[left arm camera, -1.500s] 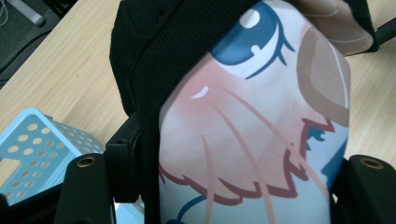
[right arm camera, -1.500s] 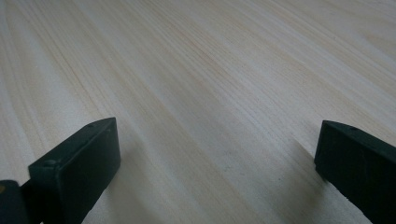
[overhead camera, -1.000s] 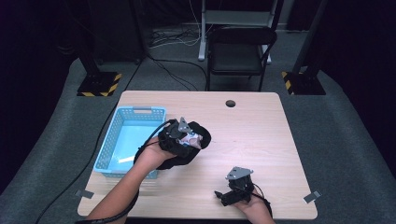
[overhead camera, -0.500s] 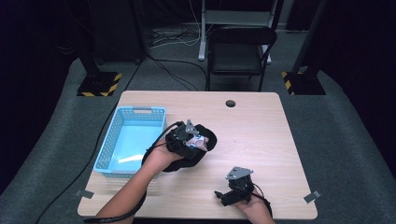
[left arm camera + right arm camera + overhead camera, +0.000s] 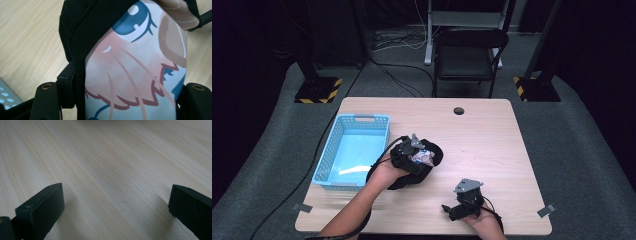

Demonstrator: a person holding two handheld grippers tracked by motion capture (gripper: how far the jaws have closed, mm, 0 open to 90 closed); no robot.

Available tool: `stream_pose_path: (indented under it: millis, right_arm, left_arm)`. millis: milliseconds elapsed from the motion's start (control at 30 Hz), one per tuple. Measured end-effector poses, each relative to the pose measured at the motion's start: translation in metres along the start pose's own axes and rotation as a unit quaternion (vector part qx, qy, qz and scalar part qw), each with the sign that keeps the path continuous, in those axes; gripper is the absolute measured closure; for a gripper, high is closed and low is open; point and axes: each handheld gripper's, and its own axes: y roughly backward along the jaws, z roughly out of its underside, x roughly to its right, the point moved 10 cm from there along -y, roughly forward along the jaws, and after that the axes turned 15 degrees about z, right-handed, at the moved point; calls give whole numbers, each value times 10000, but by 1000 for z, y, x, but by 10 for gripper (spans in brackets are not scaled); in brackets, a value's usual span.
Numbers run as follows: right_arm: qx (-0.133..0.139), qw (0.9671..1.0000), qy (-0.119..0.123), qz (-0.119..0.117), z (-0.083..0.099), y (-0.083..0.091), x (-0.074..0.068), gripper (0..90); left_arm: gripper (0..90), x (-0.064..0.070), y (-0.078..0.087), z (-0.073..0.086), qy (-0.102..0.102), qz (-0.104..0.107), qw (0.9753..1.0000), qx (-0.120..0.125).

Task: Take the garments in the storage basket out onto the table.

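My left gripper point(image 5: 416, 152) is shut on a black fabric pad with a pink and blue cartoon print point(image 5: 426, 159), held just above the wooden table point(image 5: 492, 145), right of the blue basket point(image 5: 362, 119). In the left gripper view the printed pad point(image 5: 140, 75) sits between the two jaws of the left gripper point(image 5: 122, 102). My right gripper point(image 5: 454, 212) rests low near the table's front edge, right of centre. In the right gripper view the right gripper point(image 5: 115, 212) stands open over bare wood point(image 5: 112, 165), with nothing between its jaws.
The blue basket stands on the left part of the table and holds a pale flat thing point(image 5: 352, 169). A round hole point(image 5: 458, 110) lies near the far edge. A black chair point(image 5: 467, 55) stands behind the table.
The left gripper has carried the printed pad slightly to the right, away from the basket. The right gripper has stayed where it was.
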Motion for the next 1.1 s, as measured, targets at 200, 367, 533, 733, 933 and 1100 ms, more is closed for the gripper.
stream_pose_path:
  millis: [200, 367, 533, 733, 933, 1100]
  right_arm:
    - [0, 10000, 1, 0, 0, 0, 0, 0]
    - [1, 10000, 2, 1, 0, 0, 0, 0]
    - [2, 10000, 1, 0, 0, 0, 0, 0]
    - [3, 10000, 4, 1, 0, 0, 0, 0]
    - [3, 10000, 3, 1, 0, 0, 0, 0]
    - [4, 10000, 4, -1, 0, 0, 0, 0]
  left_arm:
    - [324, 0, -10, 6, 39, 37, 10000, -84]
    - [324, 1, -16, 8, 50, 46, 9999, -138]
    - [324, 1, -22, 12, 36, 21, 9998, -208]
    - [324, 2, -29, 17, 66, 77, 9996, -268]
    - [324, 2, -34, 21, 124, 97, 9994, -293]
    - [324, 2, -36, 22, 148, 108, 9994, -289]
